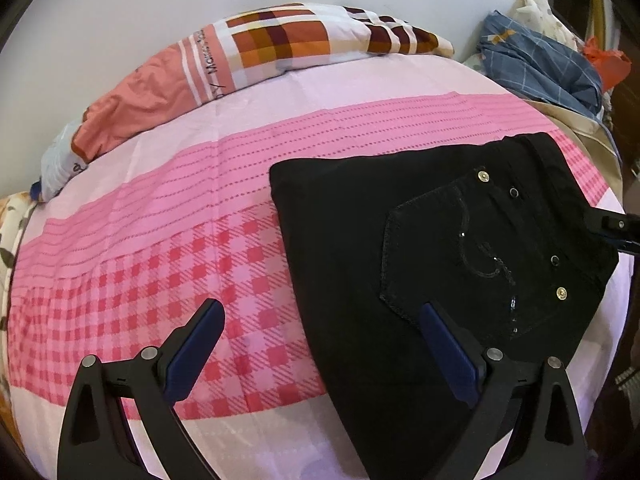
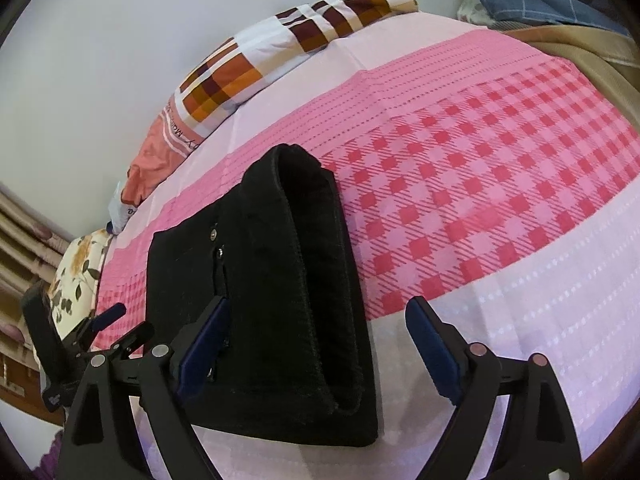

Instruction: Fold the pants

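pants, the black denim pair (image 1: 420, 248), lie folded into a compact block on your pink checked bedsheet (image 1: 160, 264), at three o'clock in the left view. both your left gripper (image 1: 320, 344) and right gripper (image 2: 316, 344) gape empty, suggesting the fold is done.

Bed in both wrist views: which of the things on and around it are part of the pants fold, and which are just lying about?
Part of the job:
- black pants, folded, lying on the bed sheet
- left gripper, jaws open
- right gripper, jaws open

Just lying about:
- checked pillow by the wall
- blue bedding pile past the bed's far corner
- floral cloth at the bed's edge
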